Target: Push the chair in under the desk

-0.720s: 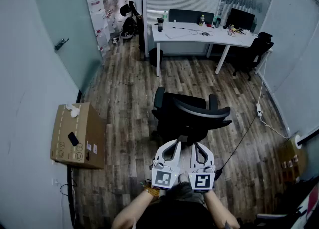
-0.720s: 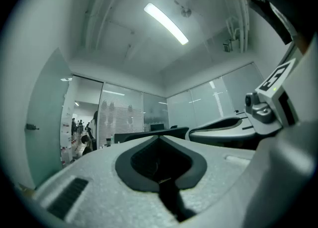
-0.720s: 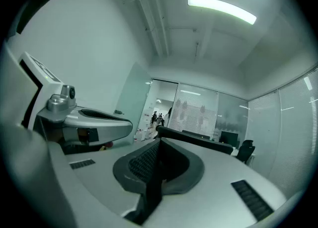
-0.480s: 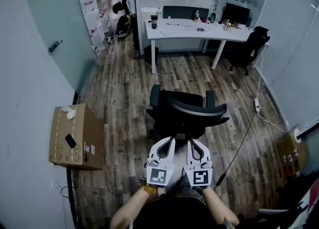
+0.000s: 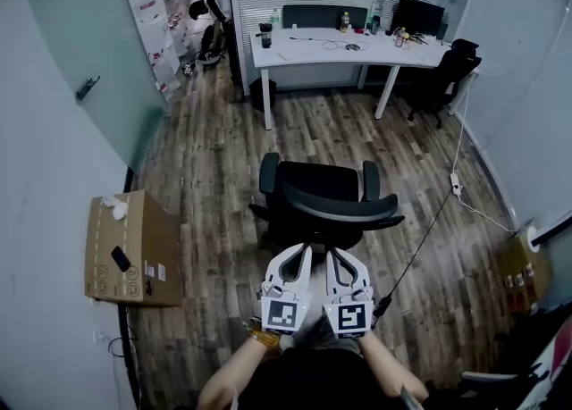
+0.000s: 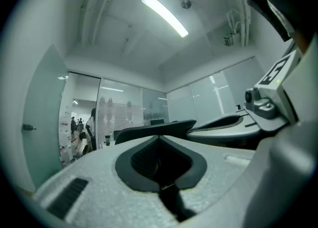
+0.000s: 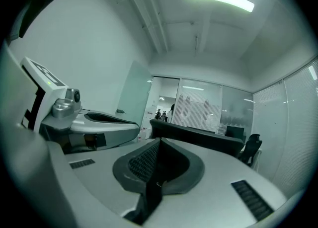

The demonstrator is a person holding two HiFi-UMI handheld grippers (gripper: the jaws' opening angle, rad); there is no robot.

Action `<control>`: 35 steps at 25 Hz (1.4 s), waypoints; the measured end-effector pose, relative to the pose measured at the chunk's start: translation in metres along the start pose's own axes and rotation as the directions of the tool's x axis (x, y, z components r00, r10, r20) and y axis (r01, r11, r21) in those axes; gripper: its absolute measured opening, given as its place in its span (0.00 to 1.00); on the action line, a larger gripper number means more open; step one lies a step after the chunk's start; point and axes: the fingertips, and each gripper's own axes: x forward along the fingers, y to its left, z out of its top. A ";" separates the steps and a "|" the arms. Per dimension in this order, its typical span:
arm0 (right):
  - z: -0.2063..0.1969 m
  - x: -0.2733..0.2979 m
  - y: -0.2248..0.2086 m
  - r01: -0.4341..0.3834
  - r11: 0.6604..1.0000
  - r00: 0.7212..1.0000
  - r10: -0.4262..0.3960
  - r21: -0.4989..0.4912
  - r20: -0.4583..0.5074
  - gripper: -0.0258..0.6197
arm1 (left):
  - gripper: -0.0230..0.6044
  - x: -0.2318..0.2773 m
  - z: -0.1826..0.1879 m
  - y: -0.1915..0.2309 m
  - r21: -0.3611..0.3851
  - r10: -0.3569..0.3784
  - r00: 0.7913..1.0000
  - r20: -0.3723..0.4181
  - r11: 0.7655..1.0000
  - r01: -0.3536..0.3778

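Looming just ahead of closed left hand-held gripper (image 5: 303, 250), closed right hand-held gripper (image 5: 333, 254): chair (image 5: 323, 187).

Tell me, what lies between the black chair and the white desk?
Only bare wood floor, seen in the head view, between the chair and the desk.

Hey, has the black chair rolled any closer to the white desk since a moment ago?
No. The chair keeps about the same gap to the desk legs; only the view itself has shifted.
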 end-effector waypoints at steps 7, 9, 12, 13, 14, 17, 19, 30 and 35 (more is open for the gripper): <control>-0.014 0.013 -0.014 -0.037 0.999 0.999 0.036 -0.021 -0.013 0.04 | 0.04 0.020 -0.018 0.007 0.018 0.037 0.998 -0.043 0.999 -0.036; -0.018 0.014 -0.020 -0.040 0.999 0.999 0.039 -0.026 -0.019 0.04 | 0.04 0.023 -0.024 0.008 0.022 0.043 0.998 -0.051 0.999 -0.042; -0.028 0.016 -0.031 -0.047 0.998 0.998 0.045 -0.035 -0.035 0.06 | 0.04 0.026 -0.033 0.013 0.051 0.055 0.997 -0.061 0.997 -0.052; -0.032 0.017 -0.036 -0.051 0.998 0.998 0.049 -0.042 -0.042 0.08 | 0.04 0.027 -0.035 0.016 0.062 0.059 0.996 -0.071 0.997 -0.054; -0.036 0.018 -0.042 -0.056 0.997 0.997 0.054 -0.052 -0.049 0.09 | 0.04 0.029 -0.037 0.020 0.078 0.060 0.995 -0.078 0.996 -0.054; -0.049 0.021 -0.057 -0.085 0.994 0.993 0.080 -0.062 -0.083 0.13 | 0.08 0.036 -0.043 0.032 0.163 0.049 0.994 -0.098 0.986 -0.033; -0.059 0.022 -0.065 -0.105 0.992 0.990 0.098 -0.074 -0.102 0.15 | 0.11 0.038 -0.055 0.039 0.194 0.044 0.990 -0.132 0.981 -0.018; -0.113 0.032 -0.104 -0.284 0.924 0.950 0.235 -0.256 -0.206 0.21 | 0.21 0.062 -0.100 0.050 0.438 0.003 0.963 -0.268 0.891 0.119; -0.138 0.034 -0.121 -0.375 0.835 0.918 0.274 -0.404 -0.287 0.23 | 0.27 0.070 -0.131 0.042 0.535 -0.047 0.920 -0.390 0.802 0.268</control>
